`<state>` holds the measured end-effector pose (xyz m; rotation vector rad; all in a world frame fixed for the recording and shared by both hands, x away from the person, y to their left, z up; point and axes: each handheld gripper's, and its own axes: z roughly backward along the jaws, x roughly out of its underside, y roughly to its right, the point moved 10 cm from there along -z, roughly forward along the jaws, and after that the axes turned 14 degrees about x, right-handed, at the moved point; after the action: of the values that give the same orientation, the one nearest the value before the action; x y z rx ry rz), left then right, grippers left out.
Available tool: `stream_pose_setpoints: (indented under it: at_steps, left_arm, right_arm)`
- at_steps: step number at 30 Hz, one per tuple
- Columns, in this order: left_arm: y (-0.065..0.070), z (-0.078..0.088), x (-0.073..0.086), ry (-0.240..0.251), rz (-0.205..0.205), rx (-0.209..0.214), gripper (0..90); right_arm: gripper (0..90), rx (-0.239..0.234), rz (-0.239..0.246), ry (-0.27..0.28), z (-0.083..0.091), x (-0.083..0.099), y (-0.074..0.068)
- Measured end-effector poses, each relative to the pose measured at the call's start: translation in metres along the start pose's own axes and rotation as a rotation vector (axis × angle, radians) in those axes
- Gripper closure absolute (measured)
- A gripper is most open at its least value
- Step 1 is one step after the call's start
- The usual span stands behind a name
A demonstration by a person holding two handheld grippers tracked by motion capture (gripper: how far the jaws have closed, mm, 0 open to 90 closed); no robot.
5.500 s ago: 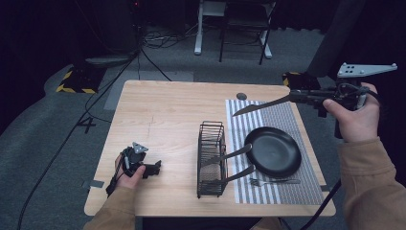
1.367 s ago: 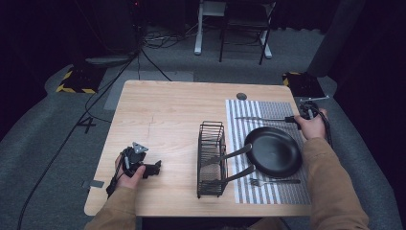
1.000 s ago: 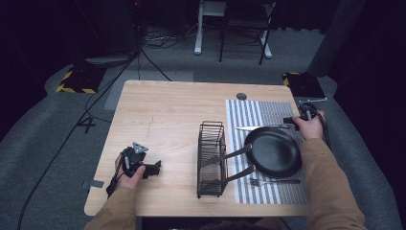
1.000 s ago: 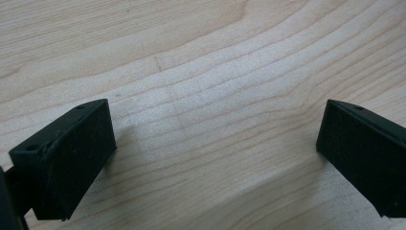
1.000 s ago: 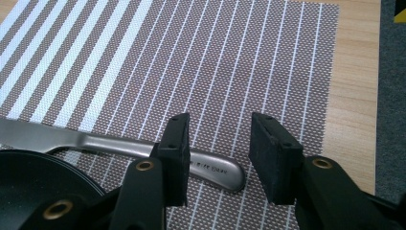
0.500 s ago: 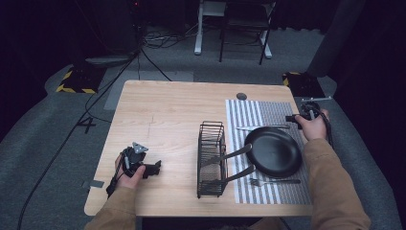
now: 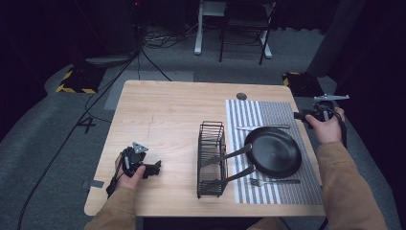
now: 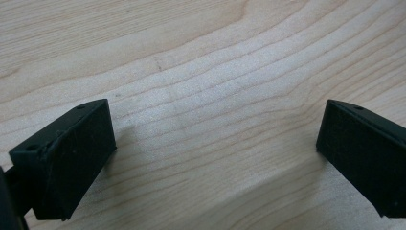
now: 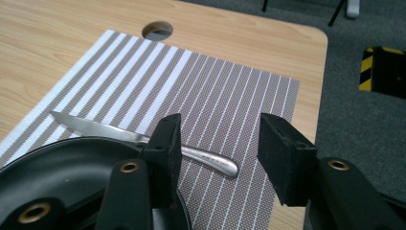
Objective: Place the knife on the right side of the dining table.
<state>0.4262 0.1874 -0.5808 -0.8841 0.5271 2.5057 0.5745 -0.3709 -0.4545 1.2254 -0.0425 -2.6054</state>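
A silver knife (image 7: 262,127) lies flat on the striped placemat (image 7: 275,111), just beyond the black plate (image 7: 273,151). My right gripper (image 7: 300,115) hovers off the mat's right edge, above and to the right of the knife. In the right gripper view its jaws (image 9: 218,143) have just been opening and stand apart with nothing between them; the knife (image 9: 100,129) lies below on the placemat (image 9: 191,81), next to the plate (image 9: 57,172). My left gripper (image 7: 156,167) rests on the wooden table (image 7: 167,110) near the front left, open (image 8: 215,153) over bare wood.
A black wire rack (image 7: 211,158) stands mid-table left of the plate, with two grey handles reaching out of it toward the plate. A fork (image 7: 275,181) lies on the mat in front of the plate. A cable hole (image 7: 242,96) sits at the table's far edge.
The right gripper has let go of the knife, opened and lifted up and to the right, away from it. The knife stays on the mat. The left gripper has not moved.
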Motion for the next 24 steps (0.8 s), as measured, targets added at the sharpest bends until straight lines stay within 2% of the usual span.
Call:
stream_pose_setpoints:
  at_steps: [3,6,9,11,15,19,23,24]
  left_arm:
    - [0.000,0.000,0.000,0.000,0.000,0.000,0.0]
    - [0.000,0.000,0.000,0.000,0.000,0.000,0.0]
    - [0.001,0.000,0.001,0.003,0.007,-0.002,0.0]
    - [0.001,0.001,0.001,0.002,0.008,-0.006,0.0]
    - [0.001,0.001,0.001,0.002,0.008,-0.006,0.0]
    - [0.001,0.000,0.001,0.002,0.011,-0.004,0.0]
    - [0.001,0.000,0.001,0.003,0.009,-0.003,0.0]
    - [0.001,0.000,0.001,0.003,0.009,-0.003,0.0]
  right_arm:
    - [47.1,-0.016,0.000,0.030,0.018,-0.002,-0.002]
    - [45.8,-0.030,-0.001,0.046,0.027,-0.002,-0.004]
    - [42.5,-0.039,0.029,0.069,0.045,0.004,-0.007]
    - [41.6,-0.040,0.032,0.075,0.048,0.006,-0.007]
    - [36.7,-0.039,0.034,0.107,0.066,0.024,-0.004]
    - [33.9,-0.049,0.029,0.104,0.075,0.038,-0.003]
    - [27.0,-0.108,0.020,0.083,0.089,0.061,-0.007]
    - [27.0,-0.108,0.020,0.083,0.089,0.061,-0.007]
